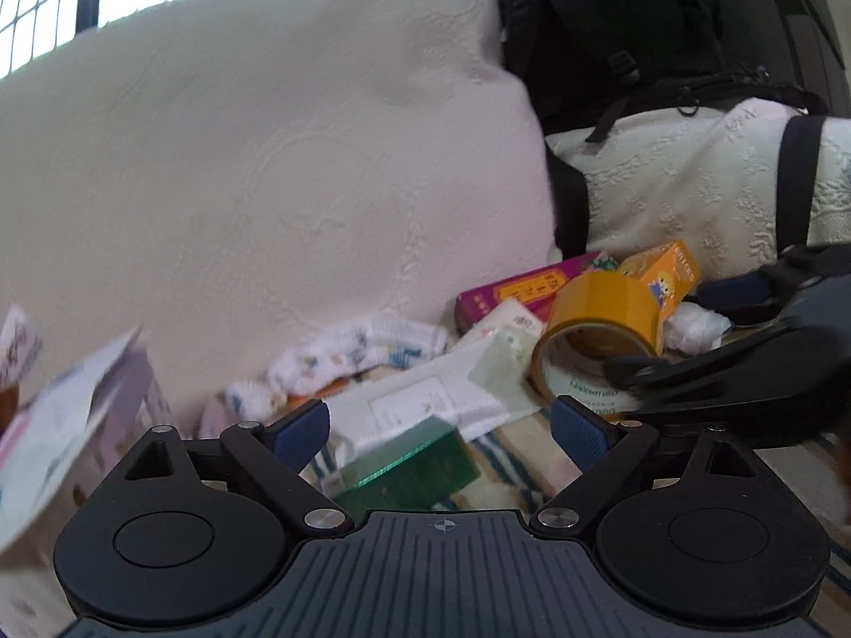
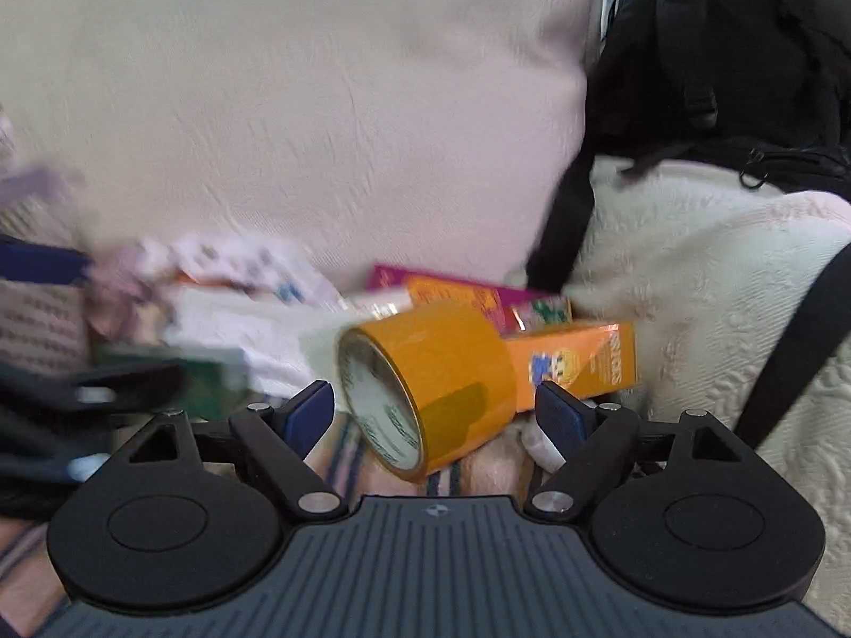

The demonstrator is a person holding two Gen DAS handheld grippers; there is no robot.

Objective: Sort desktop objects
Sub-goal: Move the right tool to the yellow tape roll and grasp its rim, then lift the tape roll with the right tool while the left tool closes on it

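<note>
My left gripper is open and empty above a green box and a white paper packet. A yellow tape roll lies on its side to the right. My right gripper is open, and the tape roll sits between its fingers without being squeezed. An orange carton and a magenta box lie behind the roll. The right gripper also shows in the left wrist view, blurred. The right wrist view is motion-blurred.
A large cream pillow stands behind the pile. A black backpack rests on a second cream cushion at right. Patterned socks, a crumpled tissue and papers lie on a striped cloth.
</note>
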